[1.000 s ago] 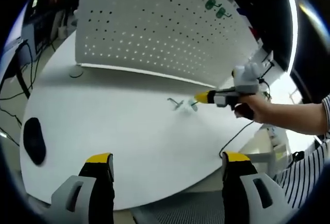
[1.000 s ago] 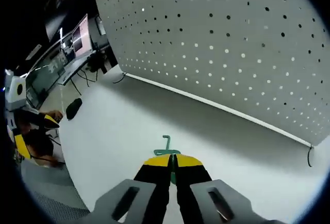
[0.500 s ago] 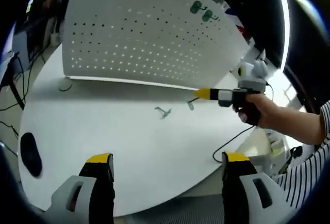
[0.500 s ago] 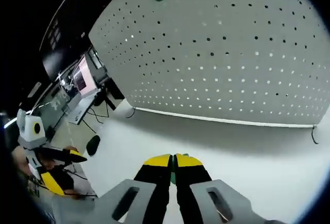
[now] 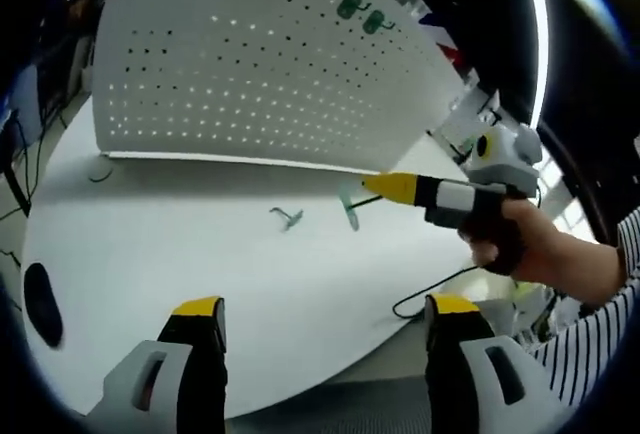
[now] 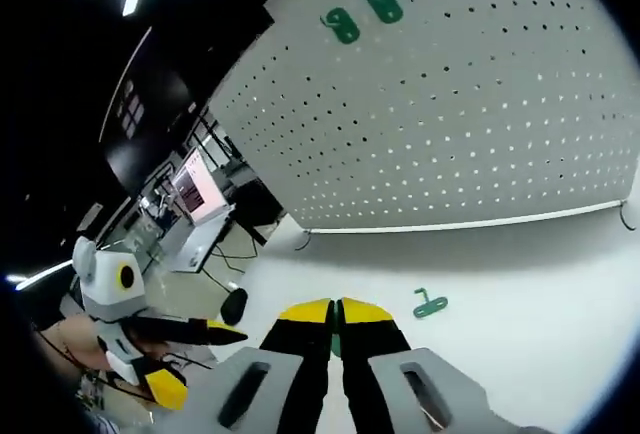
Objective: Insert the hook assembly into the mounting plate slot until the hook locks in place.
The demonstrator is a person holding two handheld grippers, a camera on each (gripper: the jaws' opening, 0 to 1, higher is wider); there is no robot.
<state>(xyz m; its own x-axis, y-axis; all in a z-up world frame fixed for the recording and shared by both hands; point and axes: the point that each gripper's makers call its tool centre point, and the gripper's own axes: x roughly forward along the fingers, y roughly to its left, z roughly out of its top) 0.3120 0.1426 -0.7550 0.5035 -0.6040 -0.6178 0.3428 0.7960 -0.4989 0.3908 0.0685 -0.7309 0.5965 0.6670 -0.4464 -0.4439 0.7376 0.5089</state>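
Note:
A white pegboard plate [image 5: 250, 74] stands upright at the back of the round white table [image 5: 200, 264]. Two green hooks [image 5: 360, 12] hang near its top edge, also seen on the pegboard [image 6: 480, 124] as green hooks [image 6: 360, 14]. My right gripper [image 5: 372, 190] comes in from the right, shut on a green hook [image 5: 350, 212] held just above the table. In its own view the right gripper [image 6: 336, 310] has its jaws pressed together. Another hook [image 5: 288, 218] lies loose on the table, seen too as a green hook [image 6: 430, 304]. My left gripper [image 5: 325, 306] hovers open over the near edge.
A black mouse [image 5: 38, 304] lies at the table's left edge. A thin cable [image 5: 430, 289] trails off the right edge. A person's hand [image 5: 525, 244] holds the right gripper. Desks with monitors [image 6: 195, 189] stand beyond the table, and the left gripper [image 6: 195, 359] shows low left.
The right gripper has risen from the table with one green hook, leaving the other lying there. Both cameras have swung, bringing the pegboard's mounted hooks into the right gripper view.

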